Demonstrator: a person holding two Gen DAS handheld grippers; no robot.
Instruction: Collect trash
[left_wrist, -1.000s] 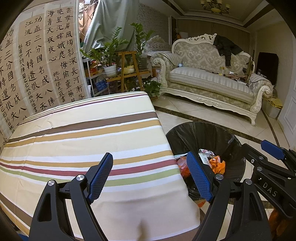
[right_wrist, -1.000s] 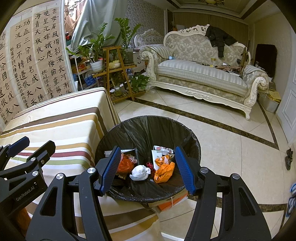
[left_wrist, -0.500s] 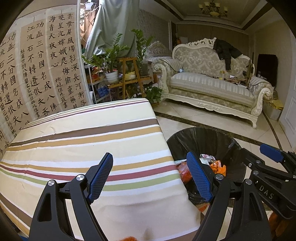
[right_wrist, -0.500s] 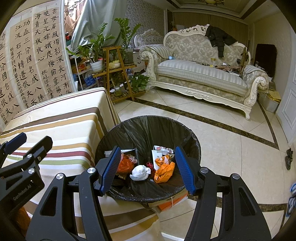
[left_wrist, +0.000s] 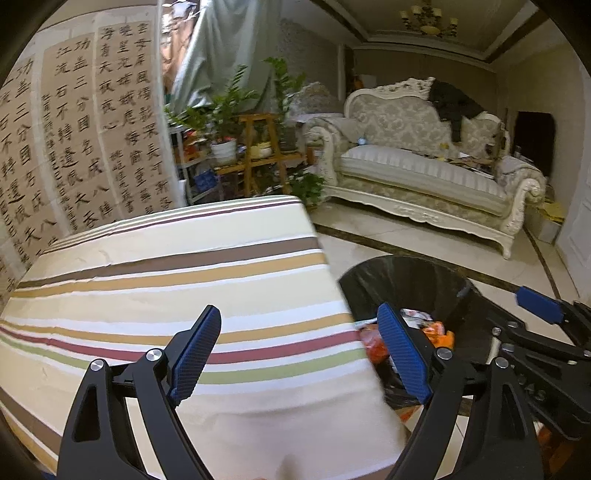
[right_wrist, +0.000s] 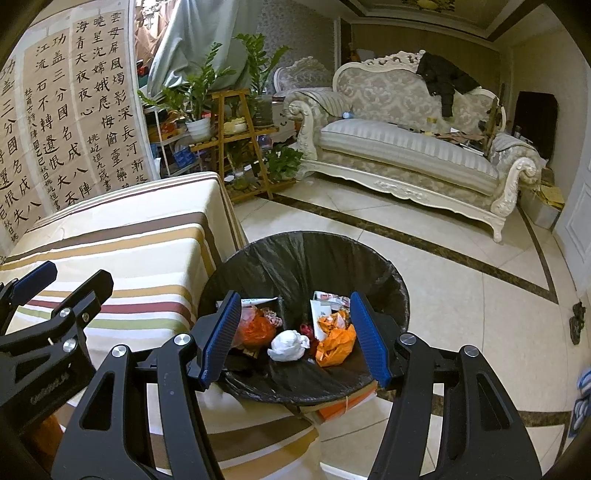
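Here, the left gripper (left_wrist: 299, 354) hangs over a bare striped tablecloth (left_wrist: 166, 280), jaws opening, nothing between them. The right gripper (right_wrist: 295, 332) gapes empty above the black-lined trash bin (right_wrist: 295, 254) holding the trash (right_wrist: 290, 345). Best sweep slowly for leftovers.

The left tongs (left_wrist: 299, 350) pulled their jaws a little wider — they were opening at this moment, with nothing between them. Their view tipped upward: the desk (left_wrist: 155, 280) and the bin (left_wrist: 417, 280) sat lower in the left wrist picture than a second before, and more ceiling showed above the sofa (left_wrist: 424, 166). In the right wrist view, the left tongs (right_wrist: 64, 284) at the left edge drifted slightly — their blue tip sat lower and further left against the stripes.
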